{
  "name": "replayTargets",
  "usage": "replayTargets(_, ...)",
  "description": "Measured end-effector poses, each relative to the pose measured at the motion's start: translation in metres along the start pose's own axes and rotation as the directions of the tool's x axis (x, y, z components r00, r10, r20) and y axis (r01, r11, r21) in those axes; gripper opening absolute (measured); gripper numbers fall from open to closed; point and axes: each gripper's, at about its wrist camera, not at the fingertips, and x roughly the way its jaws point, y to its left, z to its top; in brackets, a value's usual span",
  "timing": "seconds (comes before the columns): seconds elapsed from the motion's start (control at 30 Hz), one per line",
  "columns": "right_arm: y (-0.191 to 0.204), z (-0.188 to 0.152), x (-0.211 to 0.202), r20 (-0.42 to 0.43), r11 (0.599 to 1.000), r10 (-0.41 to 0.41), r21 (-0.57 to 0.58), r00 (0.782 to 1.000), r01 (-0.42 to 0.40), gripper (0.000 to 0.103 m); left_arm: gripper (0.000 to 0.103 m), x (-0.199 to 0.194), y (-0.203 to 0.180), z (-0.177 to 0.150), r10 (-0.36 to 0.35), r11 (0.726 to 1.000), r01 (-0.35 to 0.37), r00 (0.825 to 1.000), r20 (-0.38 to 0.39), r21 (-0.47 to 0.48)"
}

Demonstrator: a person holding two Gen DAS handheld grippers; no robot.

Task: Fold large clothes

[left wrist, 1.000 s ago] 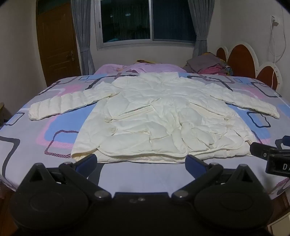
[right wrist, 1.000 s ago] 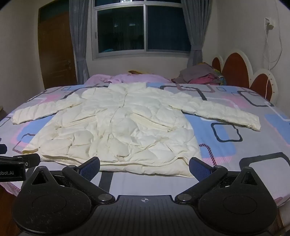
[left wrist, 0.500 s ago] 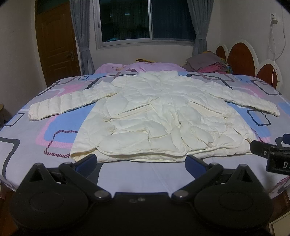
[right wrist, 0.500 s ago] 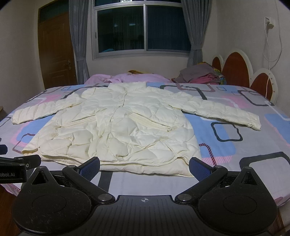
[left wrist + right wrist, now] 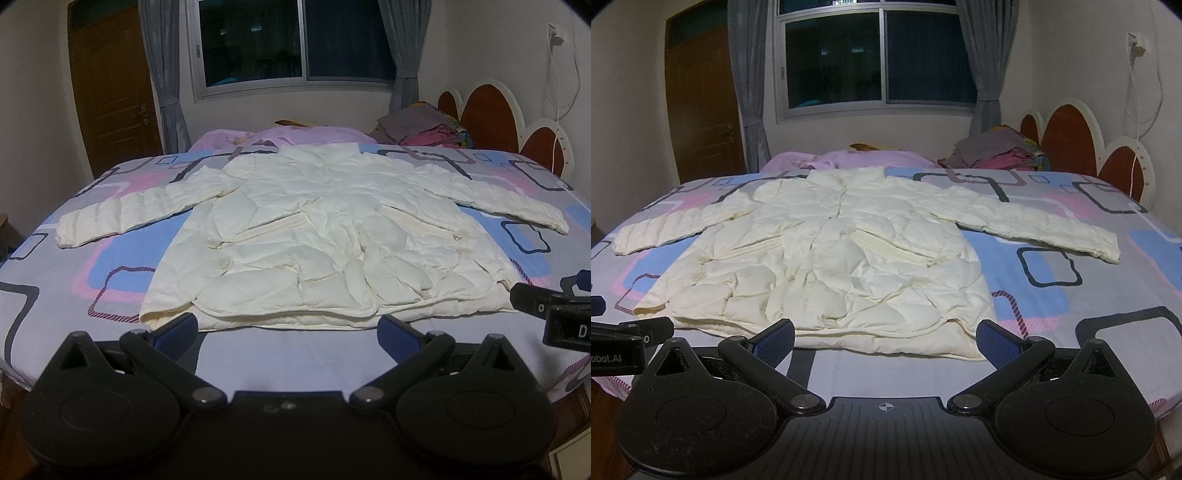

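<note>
Jacket [image 5: 325, 236] unmoved; hand-held grippers slightly nearer.

Partly seen: cut-off tools, hidden bedding, unreadable heap

In the left wrist view the right tool [image 5: 554, 314] enters at the right edge with only its black front end showing; its white lettering is cut to a single "D". In the right wrist view the left tool [image 5: 624, 343] pokes in at the left edge, its label clipped to "obot.AI". The cream jacket [image 5: 820, 266] hides the bedsheet [image 5: 1071, 295] pattern beneath it, and the hem's underside cannot be seen. The pile of clothes [image 5: 421, 127] by the headboard [image 5: 491, 110] is too small and dim to tell items apart. Each tool's own body blocks the bed's near edge.
</note>
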Motion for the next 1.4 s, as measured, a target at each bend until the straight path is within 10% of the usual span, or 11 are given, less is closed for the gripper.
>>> replayTargets(1.4,0.014,0.000,-0.004,0.007,1.000,-0.005,-0.015,1.000,0.005,0.103,0.103,-0.004,0.010,-0.003,-0.008,1.000,0.008,1.000,0.009,-0.006)
